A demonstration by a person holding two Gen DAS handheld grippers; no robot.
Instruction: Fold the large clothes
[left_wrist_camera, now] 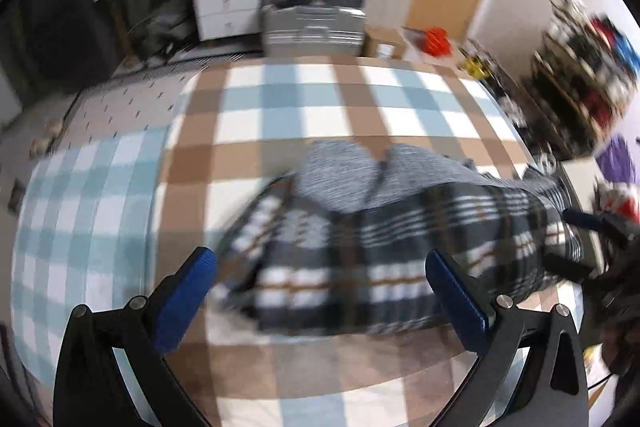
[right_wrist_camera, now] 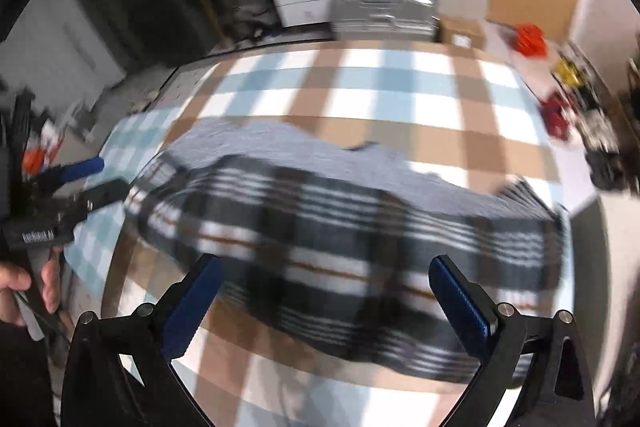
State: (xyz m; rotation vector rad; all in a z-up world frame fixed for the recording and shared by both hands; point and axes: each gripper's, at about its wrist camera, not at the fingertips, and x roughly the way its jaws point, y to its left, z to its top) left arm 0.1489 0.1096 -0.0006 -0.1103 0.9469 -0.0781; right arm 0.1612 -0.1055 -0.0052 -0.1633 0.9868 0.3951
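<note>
**Fig. — Both tongs spread over a part-folded plaid garment: risks**

Blue-padded left tongs (left_wrist_camera: 320, 263) fill the near edge of the left wrist view, jaws wide apart, gripping nothing; right tongs (right_wrist_camera: 324, 271) likewise apart and empty in the right wrist view. Both views are motion-blurred, so fine edges can't be read.

Largest item: checked bed cover (left_wrist_camera: 320, 99) (tan/blue/white), w/ a lighter blue-check cloth (left_wrist_camera: 80, 211) lying at its left side. On the cover, just ahead of both tongs, lies the plaid garment (right_wrist_camera: 352, 235), dark w/ white and brown stripes, its grey lining (right_wrist_camera: 280, 147) turned up along the far side. It looks part-folded, bunched, not squared.

Risks, judged:
- Pinching through the garment into the cover beneath, so that the cover lifts too.
- Catching one layer only, since stacked layers are hard to tell apart in blur; fold would slide open.
- Uneven pulls betw. the two tongs, skewing the fold.
- Left tongs (right_wrist_camera: 96, 179) close at the garment's left end; collision poss. if both reach inward.
</note>
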